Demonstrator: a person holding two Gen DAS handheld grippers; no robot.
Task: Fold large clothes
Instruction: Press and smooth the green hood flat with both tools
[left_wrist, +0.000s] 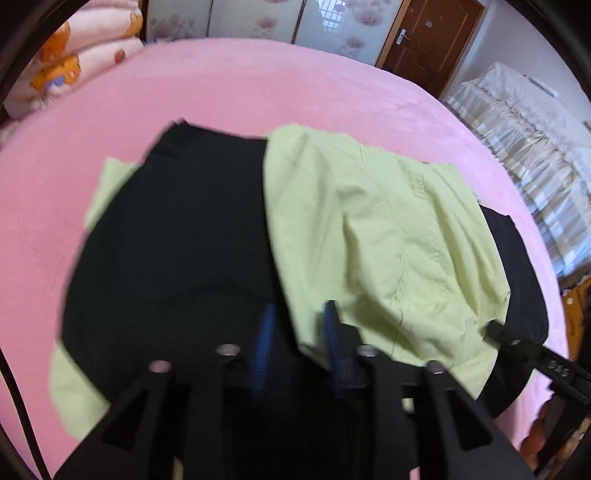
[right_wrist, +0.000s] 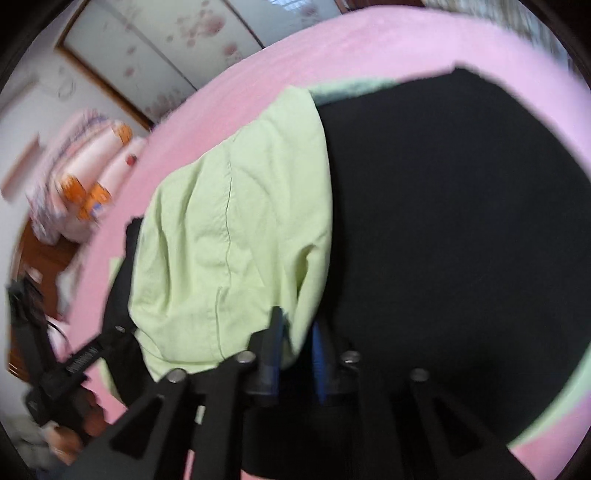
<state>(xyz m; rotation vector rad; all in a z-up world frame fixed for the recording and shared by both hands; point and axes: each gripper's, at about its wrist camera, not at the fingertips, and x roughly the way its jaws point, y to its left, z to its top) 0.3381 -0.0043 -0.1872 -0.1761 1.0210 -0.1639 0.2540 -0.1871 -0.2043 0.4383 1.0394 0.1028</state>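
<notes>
As seen from the left wrist: large garment (left_wrist: 332, 229) spread flat on a pink bed cover (left_wrist: 221, 92), filling the centre of the frame. Black layer (left_wrist: 177, 251) at left and centre; light-green layer (left_wrist: 369, 221) folded over it at right, with slivers of green showing beyond the black edge at far left and lower left.

Left gripper (left_wrist: 299, 343), lower centre: jaws apart, blue pads (left_wrist: 264, 350) clearly separated. Lower corner of the light-green layer lying in the gap between them, nearer the right-hand pad, not pinched; left-hand pad over black cloth only. Tip of the right gripper (right_wrist: 297, 347) also visible here at lower right, just beside the green layer's lower right hem and over the black cloth.

As seen from the right wrist, tilted and motion-blurred: same garment, green layer now at centre left, black layer filling the right half. Right gripper, lower centre: jaws apart, with the bottom edge of the green layer hanging down into the gap, beside the left-hand finger; right-hand pad against a black background. No clamping evident. Left gripper at lower left of this frame, tip at the green layer's lower left hem.

Background: folded patterned quilt (left_wrist: 74, 55) at upper left, brown door (left_wrist: 432, 33) at upper right.
</notes>
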